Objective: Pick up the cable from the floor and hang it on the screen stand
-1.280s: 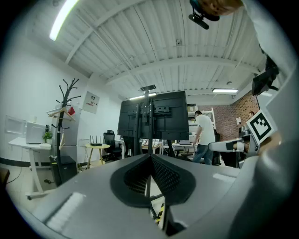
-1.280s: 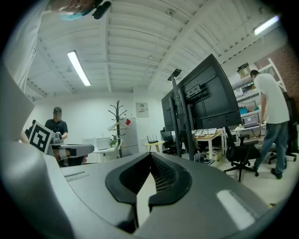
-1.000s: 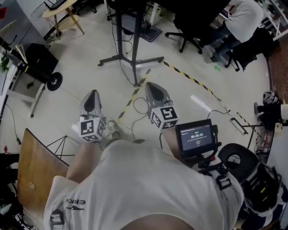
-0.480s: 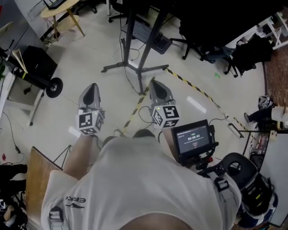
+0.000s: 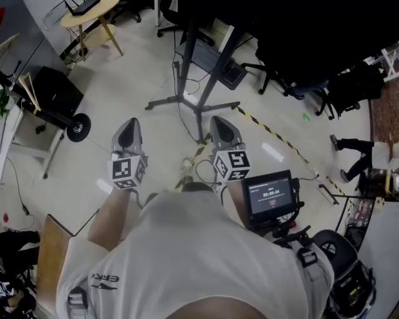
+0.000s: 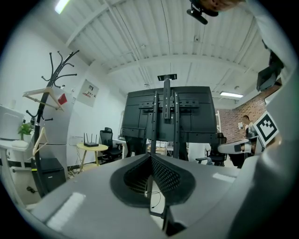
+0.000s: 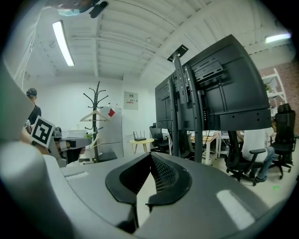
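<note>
Left gripper (image 5: 129,129): clenched, jaws pressed together at the tips; nothing between them; held out level over the floor (image 5: 118,87)
Right gripper (image 5: 222,126): clenched likewise, jaws meeting at the tips; empty; beside the left one, apart from it
Cable (image 6: 157,200): thin and dark, lying on the floor; visible through the slit below the left jaws; touched by neither gripper
Screen stand (image 5: 194,93): upright straight ahead of both grippers; dark screen mounted on twin posts; legs spread on the floor
Striped tape (image 5: 268,128): stuck to the floor, running from the stand's foot off to the right
Round table (image 5: 84,14): far left, well apart from the stand
</note>
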Available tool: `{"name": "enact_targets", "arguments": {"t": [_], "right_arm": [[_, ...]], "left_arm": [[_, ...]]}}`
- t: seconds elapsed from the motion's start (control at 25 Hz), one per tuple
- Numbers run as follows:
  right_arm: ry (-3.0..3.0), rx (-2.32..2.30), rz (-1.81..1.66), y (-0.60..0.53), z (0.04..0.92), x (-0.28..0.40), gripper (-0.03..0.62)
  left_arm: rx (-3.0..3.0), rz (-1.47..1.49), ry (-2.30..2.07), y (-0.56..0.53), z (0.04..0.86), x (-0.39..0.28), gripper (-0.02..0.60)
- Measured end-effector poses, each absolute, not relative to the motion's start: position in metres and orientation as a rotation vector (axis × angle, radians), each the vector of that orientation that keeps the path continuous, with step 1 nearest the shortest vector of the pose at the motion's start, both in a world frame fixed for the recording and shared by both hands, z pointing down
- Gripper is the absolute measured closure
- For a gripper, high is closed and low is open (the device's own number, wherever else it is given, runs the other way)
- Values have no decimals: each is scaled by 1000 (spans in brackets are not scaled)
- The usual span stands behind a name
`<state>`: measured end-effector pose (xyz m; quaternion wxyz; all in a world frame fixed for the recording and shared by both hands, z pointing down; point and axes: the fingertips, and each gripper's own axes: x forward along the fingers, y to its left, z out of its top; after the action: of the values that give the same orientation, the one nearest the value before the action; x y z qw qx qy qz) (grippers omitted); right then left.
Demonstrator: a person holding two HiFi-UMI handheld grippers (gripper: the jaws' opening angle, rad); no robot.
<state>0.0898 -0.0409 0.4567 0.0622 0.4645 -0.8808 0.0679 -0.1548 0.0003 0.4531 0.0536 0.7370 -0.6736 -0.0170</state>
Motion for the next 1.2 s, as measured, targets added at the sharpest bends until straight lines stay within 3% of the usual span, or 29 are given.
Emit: {"name": "enact_targets", "arguments": {"t": [0.56, 0.96, 1.2], "right_arm": [[-2649, 1281, 259, -195, 513, 115, 580], [-2563, 1223, 310, -210, 563, 129, 580], [-2473, 1175, 366, -231, 640, 109, 580]], "left_arm": [[2130, 94, -2089, -141, 498, -133, 580], [2120, 212, -2040, -172, 534, -114, 580], [2100, 285, -1941, -208, 613, -126, 580]]}}
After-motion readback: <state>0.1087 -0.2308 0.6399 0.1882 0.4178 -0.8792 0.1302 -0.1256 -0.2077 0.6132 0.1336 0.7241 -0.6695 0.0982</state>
